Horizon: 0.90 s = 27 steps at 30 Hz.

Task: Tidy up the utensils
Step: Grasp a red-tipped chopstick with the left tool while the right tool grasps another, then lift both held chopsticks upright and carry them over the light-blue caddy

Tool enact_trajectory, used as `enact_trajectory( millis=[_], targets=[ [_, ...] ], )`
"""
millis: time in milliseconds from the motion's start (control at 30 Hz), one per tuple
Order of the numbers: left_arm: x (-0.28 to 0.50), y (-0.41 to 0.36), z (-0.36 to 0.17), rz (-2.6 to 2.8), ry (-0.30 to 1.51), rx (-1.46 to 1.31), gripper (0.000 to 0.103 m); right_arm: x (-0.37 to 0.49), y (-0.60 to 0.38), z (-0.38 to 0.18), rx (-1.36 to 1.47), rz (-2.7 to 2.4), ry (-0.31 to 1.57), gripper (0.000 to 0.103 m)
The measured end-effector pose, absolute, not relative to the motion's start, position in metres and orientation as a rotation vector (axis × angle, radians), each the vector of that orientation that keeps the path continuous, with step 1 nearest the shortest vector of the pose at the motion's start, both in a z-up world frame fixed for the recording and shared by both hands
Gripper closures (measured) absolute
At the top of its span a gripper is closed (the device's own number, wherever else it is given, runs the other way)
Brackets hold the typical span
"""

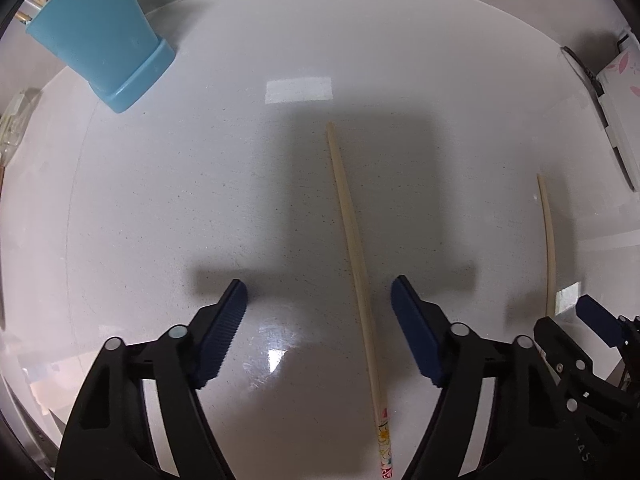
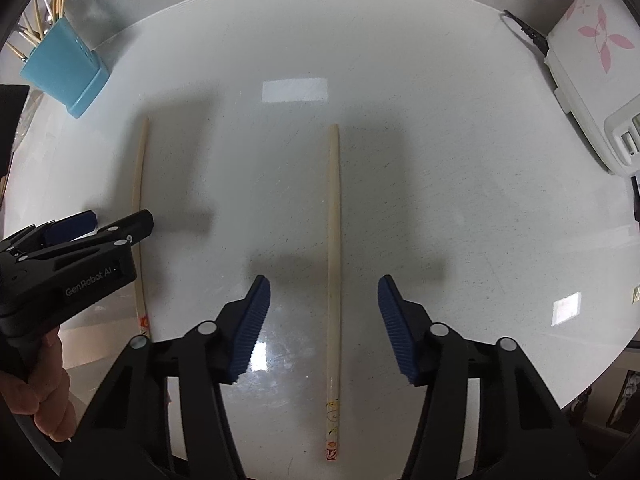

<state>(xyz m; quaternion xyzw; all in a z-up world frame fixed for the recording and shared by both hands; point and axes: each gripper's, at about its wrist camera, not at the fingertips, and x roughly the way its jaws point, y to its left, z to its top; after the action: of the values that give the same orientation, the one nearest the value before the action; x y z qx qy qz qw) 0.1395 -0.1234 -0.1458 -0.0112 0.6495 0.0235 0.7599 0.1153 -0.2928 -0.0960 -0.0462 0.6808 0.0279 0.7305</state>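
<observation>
Round white table (image 2: 440,200), two chopsticks (image 2: 334,240) lying apart, blue utensil holder (image 2: 66,76), floral white appliance (image 2: 592,68) at edge

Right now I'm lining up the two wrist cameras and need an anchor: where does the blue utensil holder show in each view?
Left wrist view: the blue utensil holder fills the top left corner, large and tilted, with chopsticks poking out of it.
Right wrist view: the blue utensil holder sits at upper left, smaller, beyond the left chopstick.
Shared landmark: the bright rectangular light reflection on the white table, at upper centre in both.
</observation>
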Motion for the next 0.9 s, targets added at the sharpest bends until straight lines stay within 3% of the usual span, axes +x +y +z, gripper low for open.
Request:
enact_trajectory(
  millis=[200, 300, 500, 700, 833, 900],
  targets=[
    [0.142, -0.135, -0.144, 0.037, 1.432, -0.003, 0.060, 0.121, -0.292, -0.100, -0.086, 0.060, 1.544, 0.063],
    [0.144, -0.145, -0.141, 0.029, 1.455, 0.008, 0.075, 0.125, -0.292, -0.101, -0.081, 0.058, 1.553, 0.063],
    [0.149, -0.150, -0.140, 0.025, 1.474, 0.025, 0.092, 0.133, -0.294, -0.103, -0.064, 0.052, 1.593, 0.067],
    [0.151, -0.159, -0.132, 0.032, 1.487, 0.018, 0.096, 0.141, -0.295, -0.111, -0.049, 0.054, 1.639, 0.080],
    [0.161, -0.152, -0.134, 0.034, 1.492, 0.008, 0.097, 0.147, -0.295, -0.113, -0.078, 0.024, 1.648, 0.096],
    [0.162, -0.151, -0.134, 0.033, 1.492, 0.007, 0.097, 0.149, -0.296, -0.113, -0.066, 0.015, 1.649, 0.097]
  ],
)
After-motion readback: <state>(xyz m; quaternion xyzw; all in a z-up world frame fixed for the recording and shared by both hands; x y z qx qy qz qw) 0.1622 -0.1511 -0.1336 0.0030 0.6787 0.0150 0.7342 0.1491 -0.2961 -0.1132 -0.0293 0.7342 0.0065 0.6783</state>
